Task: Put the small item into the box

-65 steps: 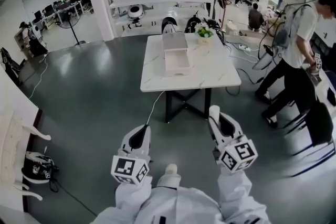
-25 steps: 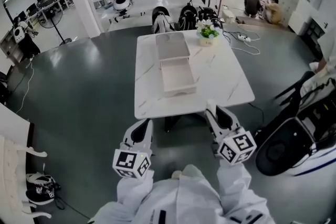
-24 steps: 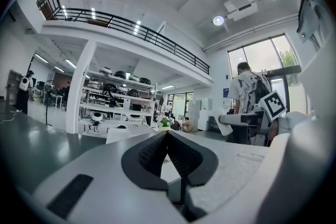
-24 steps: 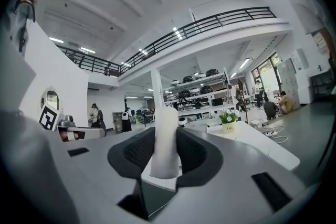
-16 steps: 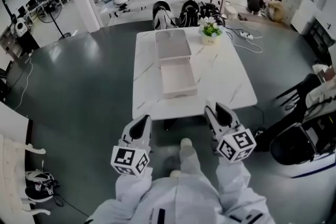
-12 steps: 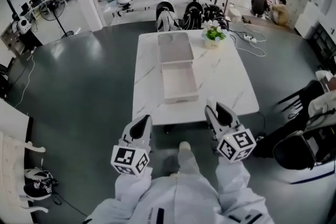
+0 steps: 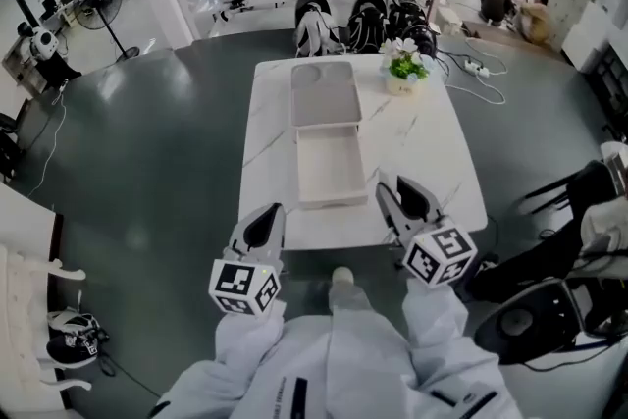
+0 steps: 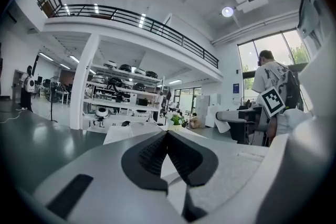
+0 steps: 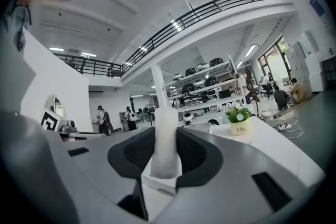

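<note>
An open white box [image 7: 330, 169] lies on the white marble table [image 7: 432, 152], its lid [image 7: 325, 95] folded back on the far side. My right gripper [image 7: 394, 194] hangs over the table's near edge, just right of the box. In the right gripper view it [image 9: 165, 152] is shut on a small white cylinder [image 9: 166, 136] that stands upright between the pads, with a corner of the box [image 9: 157, 182] below. My left gripper [image 7: 266, 219] is at the near edge, left of the box. Its jaws [image 8: 168, 136] are shut with nothing in them.
A potted plant [image 7: 405, 72] stands at the table's far right corner. Black bags [image 7: 365, 19] lie on the floor behind the table. Dark office chairs [image 7: 545, 314] crowd the right side. A pair of shoes [image 7: 69, 329] sits on the floor at the left.
The table and box have come closer as I walked up; both grippers now reach the table's near edge. The jaws hold the same as before.
</note>
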A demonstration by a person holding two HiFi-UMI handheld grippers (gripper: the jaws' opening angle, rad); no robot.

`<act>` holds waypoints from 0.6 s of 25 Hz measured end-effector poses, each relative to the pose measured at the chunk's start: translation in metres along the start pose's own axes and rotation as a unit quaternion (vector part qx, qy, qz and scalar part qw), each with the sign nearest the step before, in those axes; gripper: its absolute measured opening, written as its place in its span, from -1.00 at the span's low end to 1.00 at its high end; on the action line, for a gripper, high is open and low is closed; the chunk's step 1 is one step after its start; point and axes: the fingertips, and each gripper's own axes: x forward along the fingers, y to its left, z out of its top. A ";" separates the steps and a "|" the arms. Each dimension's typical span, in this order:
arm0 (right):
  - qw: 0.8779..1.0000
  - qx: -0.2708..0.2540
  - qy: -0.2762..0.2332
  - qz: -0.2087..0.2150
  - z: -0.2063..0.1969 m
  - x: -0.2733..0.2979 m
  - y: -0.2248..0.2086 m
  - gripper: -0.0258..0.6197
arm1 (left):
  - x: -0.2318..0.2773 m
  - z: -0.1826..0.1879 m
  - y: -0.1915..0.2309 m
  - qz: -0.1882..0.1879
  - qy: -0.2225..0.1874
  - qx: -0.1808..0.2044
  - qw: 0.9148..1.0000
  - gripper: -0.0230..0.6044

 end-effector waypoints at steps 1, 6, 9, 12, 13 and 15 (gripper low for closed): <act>1.000 0.002 0.002 0.004 0.001 0.005 -0.004 -0.57 | 0.006 0.000 0.002 0.002 0.002 -0.002 1.000 -0.93; 1.000 0.008 0.011 0.019 0.005 0.032 -0.025 -0.57 | 0.033 -0.004 0.013 0.015 0.013 -0.004 1.000 -0.93; 0.999 0.009 0.021 0.026 0.003 0.047 -0.036 -0.57 | 0.049 -0.007 0.018 0.021 0.018 -0.009 1.000 -0.93; 0.999 0.010 0.032 0.038 -0.001 0.063 -0.046 -0.57 | 0.064 -0.012 0.024 0.029 0.024 -0.018 0.999 -0.93; 0.998 0.011 0.036 0.042 -0.003 0.068 -0.049 -0.57 | 0.069 -0.014 0.026 0.032 0.026 -0.022 0.999 -0.93; 0.998 0.011 0.044 0.049 -0.006 0.079 -0.056 -0.57 | 0.079 -0.019 0.030 0.037 0.030 -0.027 0.999 -0.93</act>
